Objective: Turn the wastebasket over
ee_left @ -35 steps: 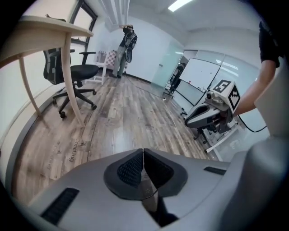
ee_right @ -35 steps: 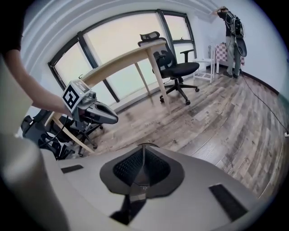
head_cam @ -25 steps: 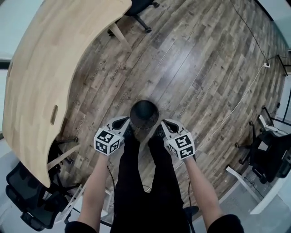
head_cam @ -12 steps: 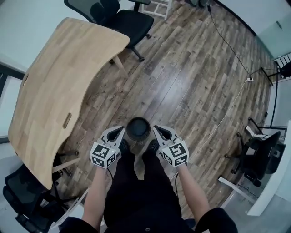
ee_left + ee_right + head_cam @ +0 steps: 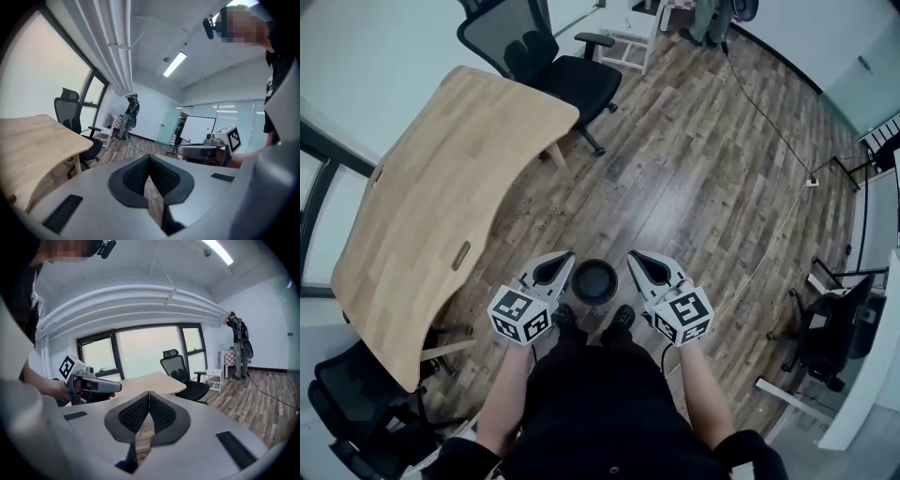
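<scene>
The dark round wastebasket stands on the wood floor just past the person's shoes, left gripper at its 9 o'clock, right gripper at its 3 o'clock, both with fingers pressed together on nothing. It looks light and stiff (probably thin-walled), so opposite rim points seem the best hold.

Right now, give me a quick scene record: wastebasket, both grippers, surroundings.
wastebasket: black, round, on the wood floor; from above I cannot tell which end is up
left gripper: shut, empty, left of the wastebasket in the head view
right gripper: shut, empty, right of the wastebasket
contact: none seen; neither gripper view shows the wastebasket at the jaws
nearby: wooden desk on the left, black office chair beyond it
</scene>
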{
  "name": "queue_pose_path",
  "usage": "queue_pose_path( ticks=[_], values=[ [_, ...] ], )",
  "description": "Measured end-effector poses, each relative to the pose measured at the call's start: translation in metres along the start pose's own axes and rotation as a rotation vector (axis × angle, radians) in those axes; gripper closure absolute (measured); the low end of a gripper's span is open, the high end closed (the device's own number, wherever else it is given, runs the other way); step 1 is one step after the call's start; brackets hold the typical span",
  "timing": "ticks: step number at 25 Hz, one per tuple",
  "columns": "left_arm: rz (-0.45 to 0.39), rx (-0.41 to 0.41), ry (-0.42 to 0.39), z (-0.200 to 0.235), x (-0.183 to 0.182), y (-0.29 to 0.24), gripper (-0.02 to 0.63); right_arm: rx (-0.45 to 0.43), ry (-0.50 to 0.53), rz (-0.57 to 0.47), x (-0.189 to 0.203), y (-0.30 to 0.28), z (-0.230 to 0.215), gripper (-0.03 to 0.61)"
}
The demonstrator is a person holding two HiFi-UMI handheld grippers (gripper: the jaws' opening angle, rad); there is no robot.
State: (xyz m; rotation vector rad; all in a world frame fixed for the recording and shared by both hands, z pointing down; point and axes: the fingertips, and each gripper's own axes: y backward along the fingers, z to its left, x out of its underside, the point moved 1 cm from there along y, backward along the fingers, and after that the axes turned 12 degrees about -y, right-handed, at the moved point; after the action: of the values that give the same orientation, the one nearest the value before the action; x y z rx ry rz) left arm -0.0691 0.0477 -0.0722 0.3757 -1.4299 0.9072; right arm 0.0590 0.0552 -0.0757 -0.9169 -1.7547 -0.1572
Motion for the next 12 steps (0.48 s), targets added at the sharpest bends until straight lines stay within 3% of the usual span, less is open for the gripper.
queue_pose_path(
  ticks=[5,12],
  values=[
    [-0.055,-0.026,-0.070,0.003,-0.046,0.011,0.597,-0.001,0.002,-0.069,-0.035,0.009,0.009,0.546],
    [-0.080,-0.037,-0.120,0.016,-0.070,0.027,0.597,0.009,-0.012,-0.134,-0.056,0.007,0.023,0.546]
  ],
)
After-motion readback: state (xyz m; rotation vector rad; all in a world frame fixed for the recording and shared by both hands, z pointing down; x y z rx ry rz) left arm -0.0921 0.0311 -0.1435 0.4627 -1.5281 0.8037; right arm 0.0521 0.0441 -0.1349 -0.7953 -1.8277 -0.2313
